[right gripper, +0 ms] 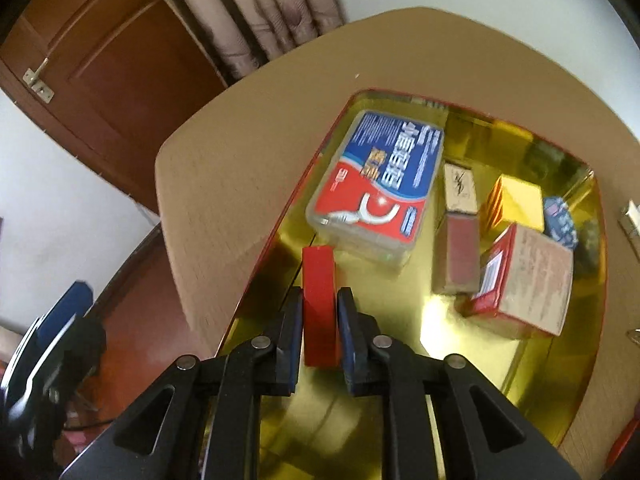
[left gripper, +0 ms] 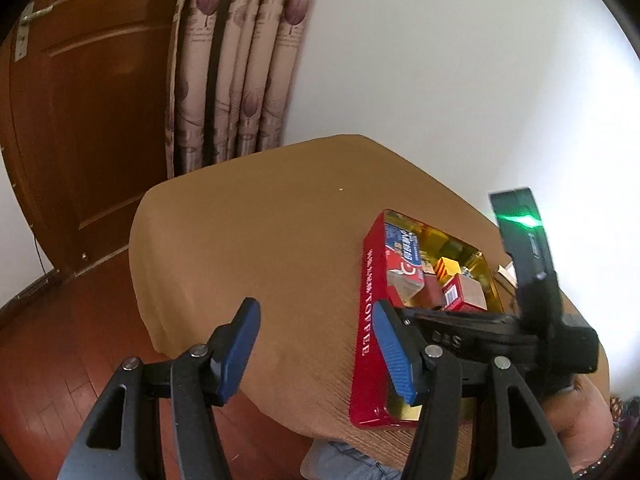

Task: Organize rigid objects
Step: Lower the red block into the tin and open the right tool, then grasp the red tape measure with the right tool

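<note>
A red tin tray (left gripper: 366,320) with a shiny gold inside (right gripper: 404,320) lies on the tan table (left gripper: 260,240). In it are a clear plastic box with a blue and red label (right gripper: 380,184), a small white box (right gripper: 460,188), a dull red box (right gripper: 458,256), a yellow box (right gripper: 518,204) and a red and tan carton (right gripper: 532,280). My right gripper (right gripper: 319,300) is shut on a flat red block (right gripper: 318,276), held upright just above the tray's near left floor. My left gripper (left gripper: 316,308) is open and empty above the table, left of the tray.
A brown door (left gripper: 80,120) and a patterned curtain (left gripper: 236,80) stand behind the table, with red wood floor (left gripper: 60,340) to its left. The table's left and far edges are close. A person's hand (left gripper: 580,412) and jeans (left gripper: 352,456) show at the near side.
</note>
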